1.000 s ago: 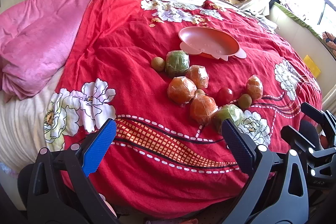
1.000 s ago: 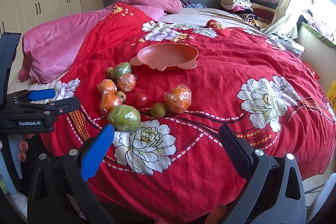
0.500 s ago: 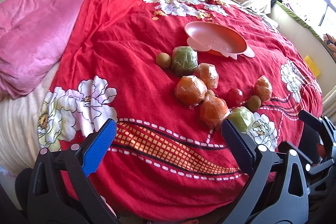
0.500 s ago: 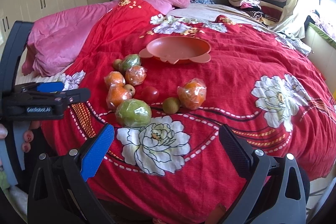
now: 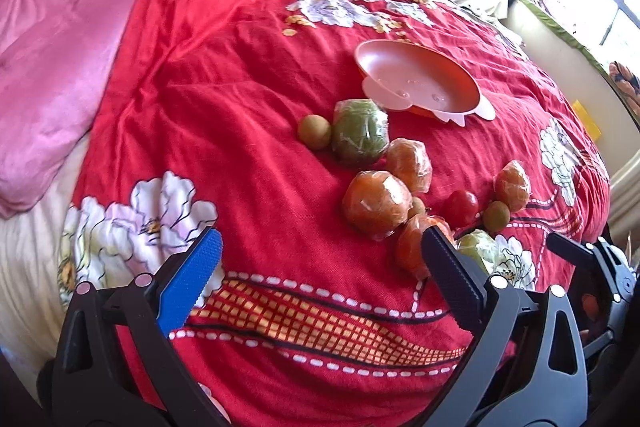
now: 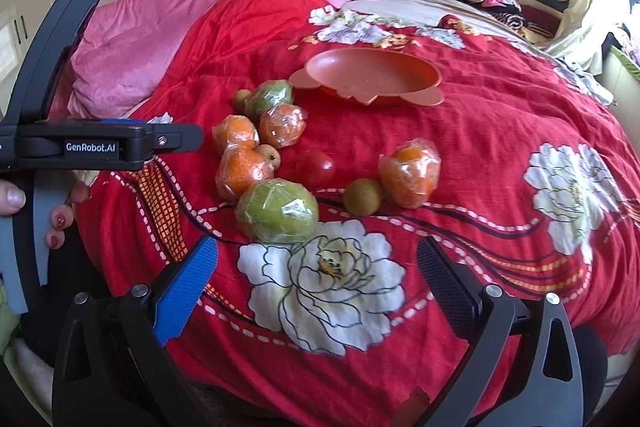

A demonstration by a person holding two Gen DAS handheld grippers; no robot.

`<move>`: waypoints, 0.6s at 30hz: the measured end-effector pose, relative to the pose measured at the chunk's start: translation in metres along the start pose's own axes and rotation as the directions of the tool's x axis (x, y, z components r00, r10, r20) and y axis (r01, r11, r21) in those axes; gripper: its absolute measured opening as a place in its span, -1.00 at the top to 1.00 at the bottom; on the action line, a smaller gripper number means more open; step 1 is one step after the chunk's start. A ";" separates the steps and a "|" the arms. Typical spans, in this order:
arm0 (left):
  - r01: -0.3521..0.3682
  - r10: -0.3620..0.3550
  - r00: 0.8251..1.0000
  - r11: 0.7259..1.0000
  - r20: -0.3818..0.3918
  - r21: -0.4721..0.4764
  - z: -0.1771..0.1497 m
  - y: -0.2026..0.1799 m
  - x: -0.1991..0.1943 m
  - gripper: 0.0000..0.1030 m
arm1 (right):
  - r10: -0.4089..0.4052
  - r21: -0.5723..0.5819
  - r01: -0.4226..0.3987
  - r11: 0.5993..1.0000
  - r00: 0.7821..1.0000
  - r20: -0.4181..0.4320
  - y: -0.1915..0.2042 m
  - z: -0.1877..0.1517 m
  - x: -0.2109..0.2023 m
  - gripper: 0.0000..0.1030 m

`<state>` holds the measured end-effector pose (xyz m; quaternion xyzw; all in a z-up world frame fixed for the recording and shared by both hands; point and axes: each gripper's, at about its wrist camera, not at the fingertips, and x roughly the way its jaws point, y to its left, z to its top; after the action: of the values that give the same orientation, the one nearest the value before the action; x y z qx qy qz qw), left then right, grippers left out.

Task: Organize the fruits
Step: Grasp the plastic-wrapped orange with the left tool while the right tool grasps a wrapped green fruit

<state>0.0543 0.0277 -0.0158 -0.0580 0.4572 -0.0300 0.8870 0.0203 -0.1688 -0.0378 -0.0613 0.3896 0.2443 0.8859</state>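
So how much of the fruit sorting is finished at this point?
Nothing yet. The orange bowl holds no fruit, and every piece, like the wrapped green fruit and red tomato, lies on the red bedspread. The left gripper and right gripper are open, holding nothing.

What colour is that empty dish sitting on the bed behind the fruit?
The dish is a salmon, orange-pink colour all over, plain with no pattern. The right wrist view shows it best.
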 end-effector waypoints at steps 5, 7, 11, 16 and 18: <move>0.018 -0.017 0.999 1.000 -0.030 0.025 0.005 -0.001 0.012 -0.55 | 0.023 -0.026 -0.023 0.999 1.000 -0.016 0.005 0.002 0.009 -0.92; 0.026 -0.025 0.999 0.999 -0.040 0.035 0.007 -0.001 0.016 -0.42 | 0.025 -0.030 -0.026 0.999 1.000 -0.019 0.006 0.002 0.011 -0.91; 0.071 -0.069 0.997 0.997 -0.044 0.044 0.012 -0.005 0.018 -0.27 | 0.028 -0.024 -0.028 0.999 0.999 -0.018 0.005 0.004 0.015 -0.91; 0.109 -0.106 0.993 0.992 -0.060 0.060 0.017 -0.010 0.025 -0.04 | 0.046 -0.023 -0.047 0.999 0.998 -0.032 0.004 0.008 0.021 -0.89; 0.128 -0.124 0.990 0.990 -0.071 0.056 0.019 -0.010 0.029 0.01 | 0.048 -0.032 -0.049 0.998 0.998 -0.033 0.005 0.008 0.022 -0.88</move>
<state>0.0865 0.0164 -0.0275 -0.0587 0.4811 -0.1016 0.8687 0.0357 -0.1535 -0.0473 -0.0701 0.4010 0.2712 0.8722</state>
